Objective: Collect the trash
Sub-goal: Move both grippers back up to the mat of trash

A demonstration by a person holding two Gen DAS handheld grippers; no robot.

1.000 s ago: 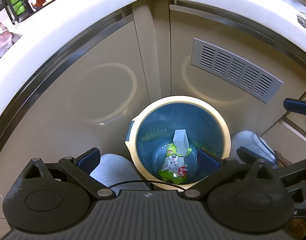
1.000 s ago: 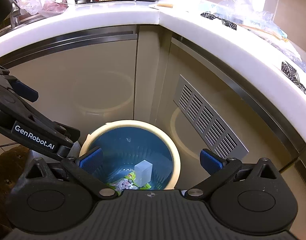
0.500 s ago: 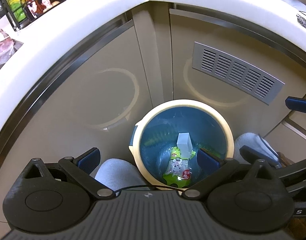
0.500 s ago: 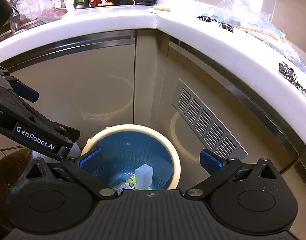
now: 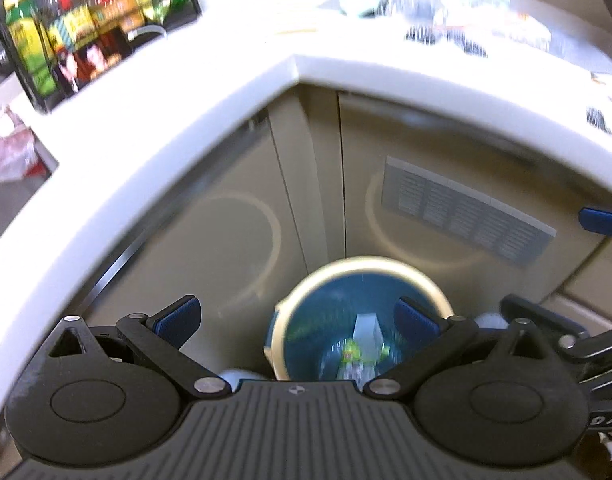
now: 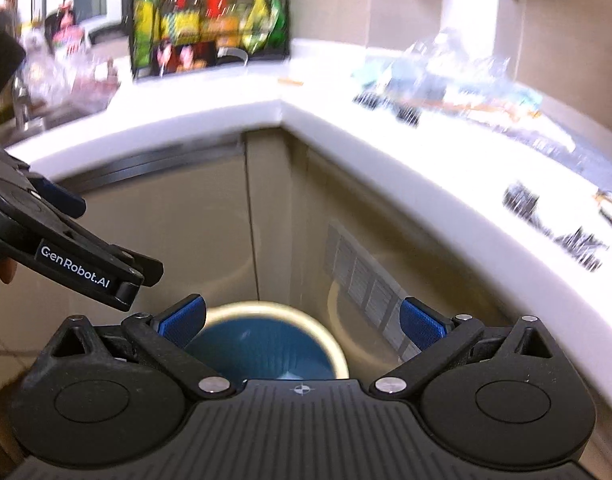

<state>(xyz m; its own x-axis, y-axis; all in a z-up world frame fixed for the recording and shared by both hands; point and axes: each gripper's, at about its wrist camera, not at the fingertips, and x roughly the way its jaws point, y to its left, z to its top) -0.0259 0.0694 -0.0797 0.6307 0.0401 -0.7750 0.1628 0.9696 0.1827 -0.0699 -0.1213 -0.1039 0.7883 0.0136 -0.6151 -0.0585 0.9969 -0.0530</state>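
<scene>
A round trash bin [image 5: 301, 300] with a cream rim and blue liner stands on the floor in the cabinet corner; it also shows in the right wrist view [image 6: 330, 332]. Inside lie a white box [image 5: 368, 328] and a green wrapper [image 5: 352, 354]. My left gripper [image 5: 295, 318] is open and empty, above the bin. My right gripper [image 6: 301, 322] is open and empty, also above the bin. Loose wrappers and plastic [image 6: 446, 80] lie blurred on the white countertop [image 6: 233, 112].
Beige cabinet doors [image 5: 209, 240] with a grey vent [image 5: 462, 208] stand behind the bin. A black rack of bottles [image 6: 209, 16] sits at the counter's back. The left gripper's body [image 6: 77, 264] shows at left in the right wrist view.
Both grippers have risen and tilted up from the bin, so the countertop and its clutter have come into view. The bin now sits lower in both views. Jaws stay open.
</scene>
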